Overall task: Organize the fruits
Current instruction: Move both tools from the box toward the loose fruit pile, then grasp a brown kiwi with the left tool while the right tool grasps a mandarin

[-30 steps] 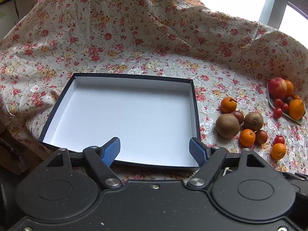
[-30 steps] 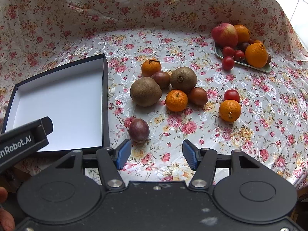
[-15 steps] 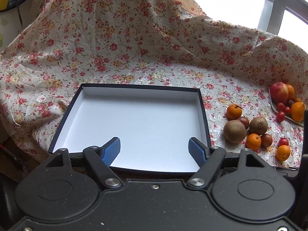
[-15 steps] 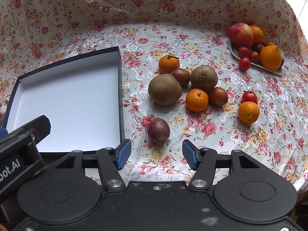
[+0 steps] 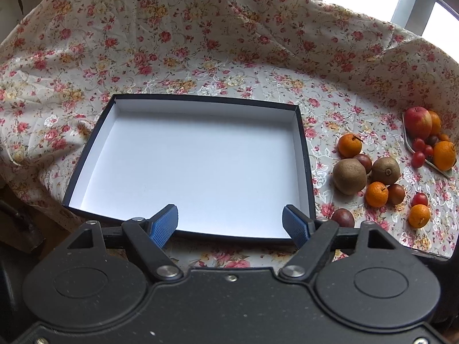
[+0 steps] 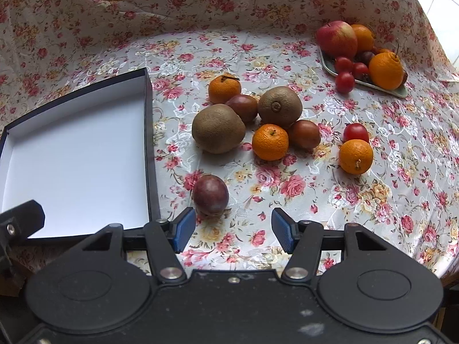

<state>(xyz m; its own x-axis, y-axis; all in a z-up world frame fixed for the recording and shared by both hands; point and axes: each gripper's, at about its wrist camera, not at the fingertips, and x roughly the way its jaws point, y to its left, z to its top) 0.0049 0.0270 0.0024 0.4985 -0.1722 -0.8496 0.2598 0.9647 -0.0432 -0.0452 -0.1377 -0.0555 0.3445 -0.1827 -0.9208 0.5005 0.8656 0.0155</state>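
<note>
Beside box [image 6: 149,143] wall, passion fruit [image 6: 210,195] lies just ahead of our right gripper [image 6: 233,229], jaws apart, empty. We centre over fruit, descend, close gently. Left gripper [image 5: 229,222] spread, idle over box.

The shiny flowered cloth [image 6: 287,197] on the table looks silky and wrinkled. The flat dark-edged cardboard box [image 5: 304,154] is smooth, matt white paper inside. The two brown kiwis [image 6: 218,128] look fuzzy and dull. The small oranges [image 6: 270,142] have bumpy, slightly glossy skin. The black plastic tongs [image 6: 233,229] have ribbed blue pads [image 6: 282,230].
</note>
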